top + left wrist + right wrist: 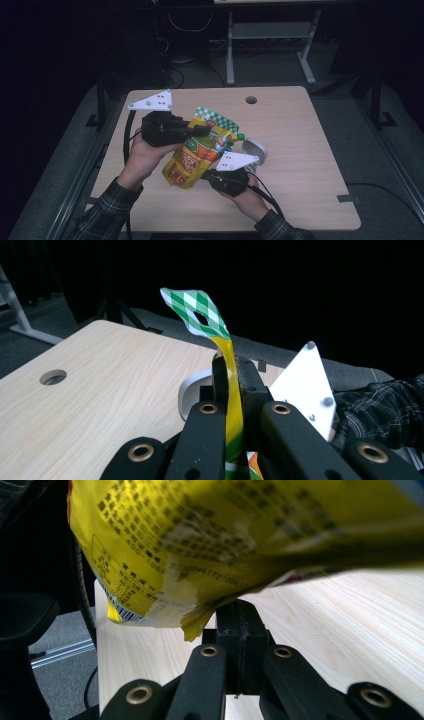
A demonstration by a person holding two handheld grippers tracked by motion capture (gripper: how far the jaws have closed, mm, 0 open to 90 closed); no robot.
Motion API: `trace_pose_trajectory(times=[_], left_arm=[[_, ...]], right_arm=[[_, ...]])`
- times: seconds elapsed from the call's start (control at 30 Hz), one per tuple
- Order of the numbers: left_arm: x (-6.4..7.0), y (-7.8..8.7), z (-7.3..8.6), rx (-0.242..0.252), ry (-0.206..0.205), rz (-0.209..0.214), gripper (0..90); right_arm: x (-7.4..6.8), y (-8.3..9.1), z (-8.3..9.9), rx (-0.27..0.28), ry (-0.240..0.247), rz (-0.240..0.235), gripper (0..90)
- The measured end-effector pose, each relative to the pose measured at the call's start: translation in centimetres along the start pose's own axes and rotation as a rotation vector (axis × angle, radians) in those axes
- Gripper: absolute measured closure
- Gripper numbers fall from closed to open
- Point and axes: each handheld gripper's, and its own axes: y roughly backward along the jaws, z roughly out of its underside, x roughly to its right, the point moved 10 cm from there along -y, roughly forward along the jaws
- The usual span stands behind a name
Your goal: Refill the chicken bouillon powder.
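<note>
A yellow food pouch [197, 152] with a green-and-white checked top [216, 119] hangs tilted above the table. My left gripper [206, 131] is shut on its upper part. In the left gripper view the jaws pinch the pouch's yellow edge [231, 390], and the checked top [197, 310] rises past them. My right gripper [206, 174] comes in from below and holds the pouch's lower edge. In the right gripper view the printed back of the pouch [225, 540] hangs overhead, and the right gripper [239, 612] is shut on its bottom seam.
A white round dish [255, 149] sits on the light wood table [300, 150] just right of the pouch; its rim [192, 390] shows behind my left jaws. A cable hole [251, 100] lies near the far edge. Plaid sleeves enter from the bottom.
</note>
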Motion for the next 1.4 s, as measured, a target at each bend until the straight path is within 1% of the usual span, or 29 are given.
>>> trace_pose_trajectory(times=[0.07, 0.2, 0.33, 0.4, 0.47, 0.67, 0.77, 0.87, 0.93, 1.0, 1.1, 1.3, 1.4], left_arm=[[-0.1, -0.4, 0.1, -0.004, -0.002, 0.003, 90.0], [-0.3, -1.1, 0.5, -0.019, 0.011, 0.01, 90.0], [-0.5, -1.9, 0.8, -0.035, 0.011, 0.01, 90.0], [-0.5, -2.3, 0.9, -0.044, 0.019, 0.013, 90.0], [-0.7, -2.7, 1.2, -0.064, 0.011, 0.015, 90.0], [-0.7, -3.8, 1.7, -0.094, 0.01, 0.019, 90.0], [-0.9, -4.1, 2.0, -0.106, 0.015, 0.019, 90.0], [-1.2, -4.5, 2.4, -0.12, 0.032, 0.019, 90.0], [-1.4, -4.7, 2.7, -0.135, 0.032, 0.022, 90.0], [-1.5, -4.9, 3.0, -0.147, 0.046, 0.021, 90.0], [-1.8, -5.1, 3.2, -0.162, 0.054, 0.022, 90.0], [-2.1, -5.5, 3.5, -0.201, 0.06, 0.014, 90.0], [-2.2, -5.7, 3.5, -0.218, 0.052, 0.007, 90.0]], right_arm=[[-0.2, -0.2, 0.1, -0.001, 0.003, -0.007, 89.9], [-0.7, -0.6, 0.3, -0.002, 0.007, -0.02, 89.9], [-1.2, -1.1, 0.5, 0.001, 0.014, -0.038, 89.9], [-1.4, -1.2, 0.5, 0.003, 0.017, -0.046, 89.9], [-1.7, -1.4, 0.7, 0.002, 0.021, -0.055, 89.9], [-2.0, -1.7, 1.0, 0.001, 0.02, -0.068, 89.9], [-2.2, -1.8, 1.1, 0.003, 0.025, -0.075, 89.9], [-2.3, -2.0, 1.4, 0.003, 0.022, -0.08, 89.9], [-2.3, -2.1, 1.5, 0.003, 0.019, -0.085, 89.9], [-2.5, -2.3, 1.6, 0.008, 0.022, -0.091, 89.9], [-2.6, -2.5, 1.6, 0.009, 0.024, -0.1, 90.0], [-3.0, -2.8, 1.6, 0.016, 0.022, -0.118, 89.9], [-3.1, -2.8, 1.4, 0.026, 0.02, -0.127, 90.0]])
